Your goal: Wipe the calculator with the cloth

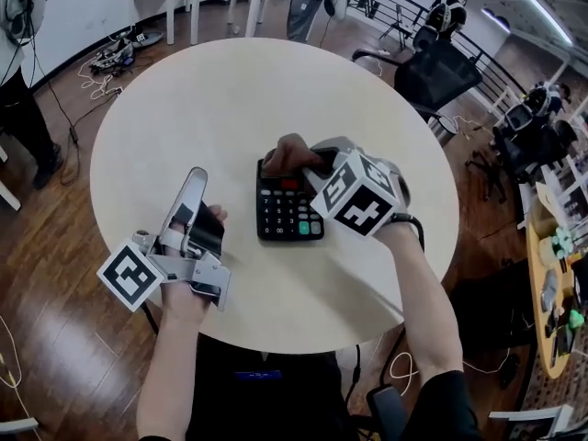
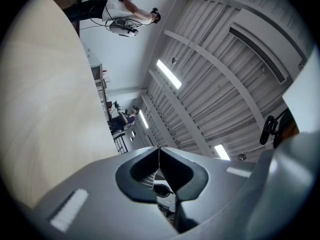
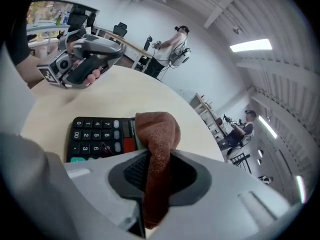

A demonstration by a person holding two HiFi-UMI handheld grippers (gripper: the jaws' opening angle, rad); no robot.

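Pale and round, the counter (image 1: 184, 99) stands on a wooden floor (image 1: 55, 274) in an open workroom with desks and office chairs further off. It bears one thing: a black desk calculator (image 1: 287, 211), lying flat with its keys up near the middle of the top.

The right gripper (image 3: 158, 170) is over the calculator's display end, angled downward. Its fingers (image 3: 192, 176) pinch a brown terry cloth (image 3: 159, 134), whose bunched fold sticks out ahead of them. In the right gripper view that fold hangs over the strip by the red key and the display. From the head view it looks to be on or just above the casing, but I cannot tell whether it presses.

The left gripper (image 2: 159, 154) is off to the calculator's left and nearer the person, apart from it. Its fingers (image 2: 132, 176) are pressed together on nothing and tilt up toward the ceiling.

Wiping seems to be under way or about to start at the display end, with the keypad still to cover.

The main risk, as I judge it, is that nothing steadies the calculator. A sideways stroke on this smooth top could drag or spin it rather than clean it. Only a narrow strip of cloth is pinched, so a firm rub might pull it out. If the fold rolls back, the hard fingertips could scrape the display or press keys.
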